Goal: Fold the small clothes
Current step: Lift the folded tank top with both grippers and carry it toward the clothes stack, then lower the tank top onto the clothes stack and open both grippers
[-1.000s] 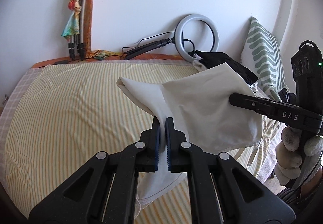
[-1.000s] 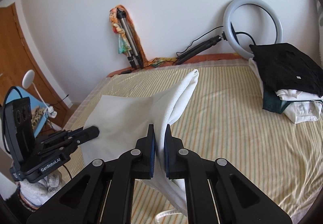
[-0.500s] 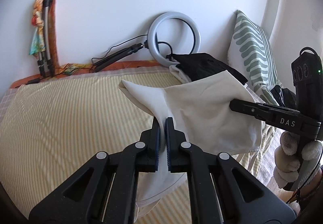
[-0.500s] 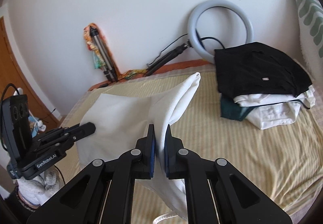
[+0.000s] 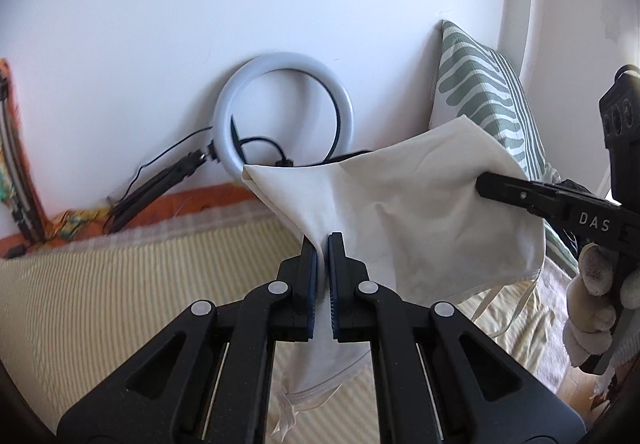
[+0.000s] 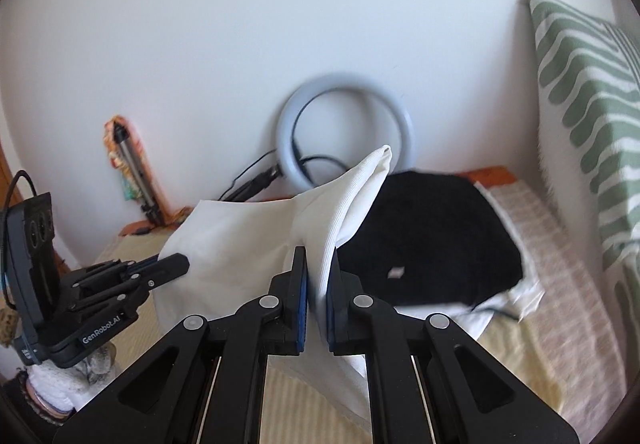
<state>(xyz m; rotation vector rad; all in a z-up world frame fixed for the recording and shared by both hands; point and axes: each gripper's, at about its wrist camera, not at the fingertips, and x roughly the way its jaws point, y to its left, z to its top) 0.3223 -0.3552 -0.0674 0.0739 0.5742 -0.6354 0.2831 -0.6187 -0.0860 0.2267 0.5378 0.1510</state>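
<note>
A small white garment hangs stretched in the air between my two grippers, above the striped bed. My left gripper is shut on one edge of it. My right gripper is shut on the other edge of the garment. In the left wrist view the right gripper grips the cloth at the right. In the right wrist view the left gripper grips it at the left. A stack of folded clothes with a black one on top lies just beyond the garment.
A ring light on a black stand leans against the white wall at the back. A green-and-white patterned pillow stands at the right. A tripod wrapped in colourful cloth stands at the back left.
Both grippers have carried the garment to the right across the bed, toward the stack of folded clothes and the pillow. Both stay shut on the cloth.
</note>
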